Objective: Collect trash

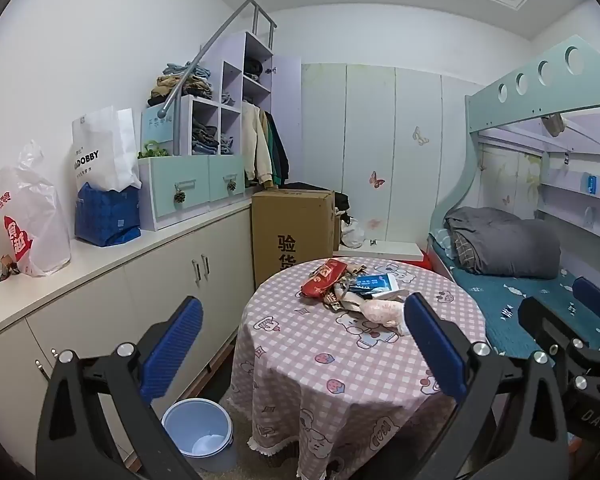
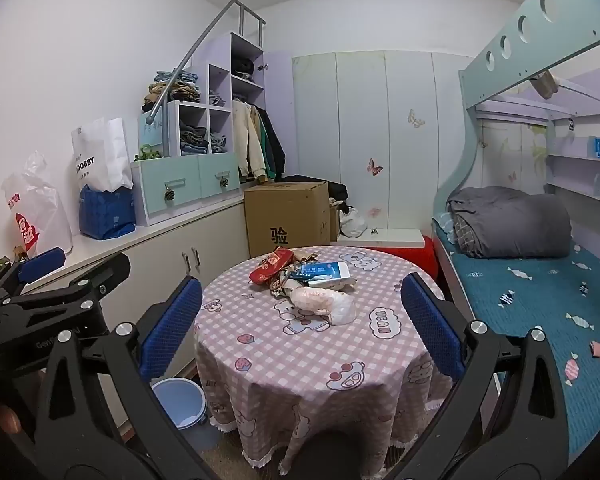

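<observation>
- trash (image 1: 352, 292) heaped mid-frame on the table (image 1: 340, 368), none collected
- bin (image 1: 198, 432) lower left, nearly empty
- left gripper (image 1: 304, 344) and right gripper (image 2: 302, 326) gape wide, holding nothing

- The round table (image 1: 340, 364) fills the lower centre of both views; its near half is bare cloth, open to a reach.
- The trash pile (image 1: 352, 286) crowds the far half.
- Lower left, the blue bin (image 1: 198, 432) sits in a narrow gap between table and cabinets (image 1: 148, 292).
- Right, the bed (image 2: 540, 300) seems close against the table.
</observation>
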Tool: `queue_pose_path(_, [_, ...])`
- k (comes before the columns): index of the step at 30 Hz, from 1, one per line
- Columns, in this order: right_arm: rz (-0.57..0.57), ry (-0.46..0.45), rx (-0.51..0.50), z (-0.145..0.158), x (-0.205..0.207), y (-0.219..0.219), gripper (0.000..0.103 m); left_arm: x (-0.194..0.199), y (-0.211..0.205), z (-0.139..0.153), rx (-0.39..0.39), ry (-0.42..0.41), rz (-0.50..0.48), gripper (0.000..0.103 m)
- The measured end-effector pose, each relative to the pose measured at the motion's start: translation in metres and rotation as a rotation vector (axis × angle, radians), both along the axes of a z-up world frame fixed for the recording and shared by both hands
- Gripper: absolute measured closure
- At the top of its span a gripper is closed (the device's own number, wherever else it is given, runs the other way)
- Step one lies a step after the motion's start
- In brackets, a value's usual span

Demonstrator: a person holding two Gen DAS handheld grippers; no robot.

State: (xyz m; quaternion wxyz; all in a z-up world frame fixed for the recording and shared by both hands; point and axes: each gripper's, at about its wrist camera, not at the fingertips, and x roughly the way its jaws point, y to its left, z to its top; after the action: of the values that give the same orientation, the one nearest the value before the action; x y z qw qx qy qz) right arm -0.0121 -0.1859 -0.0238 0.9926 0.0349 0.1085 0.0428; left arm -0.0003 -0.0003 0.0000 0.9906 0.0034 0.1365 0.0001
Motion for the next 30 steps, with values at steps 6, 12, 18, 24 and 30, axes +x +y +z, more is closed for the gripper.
queue_pose_path(6, [0.001,-0.001,0.004,0.0,0.0,-0.0003,0.005,0.0002,-0.0003,-0.0003,0.001,-0.002,-0.001,0.004])
queue_pose_path(12, [0.003,-0.002,0.004,0.0,0.0002,0.0,0.005,-0.0003,0.0005,-0.0001,0.001,-0.002,0.003,0.004])
queue_pose_path(18, [0.003,-0.002,0.002,-0.0007,0.0017,0.0005,0.005,-0.0001,-0.0002,-0.0001,0.004,-0.001,0.0,0.004])
queue_pose_path(24, [0.003,-0.002,0.0,0.0001,0.0026,0.001,0.005,-0.0009,0.0011,-0.0007,0.003,0.0,-0.001,0.004])
queue_pose_path(30, [0.003,0.0,-0.001,-0.0011,0.0029,0.0018,0.005,-0.0027,0.0003,-0.0033,0.002,0.003,-0.001,0.004])
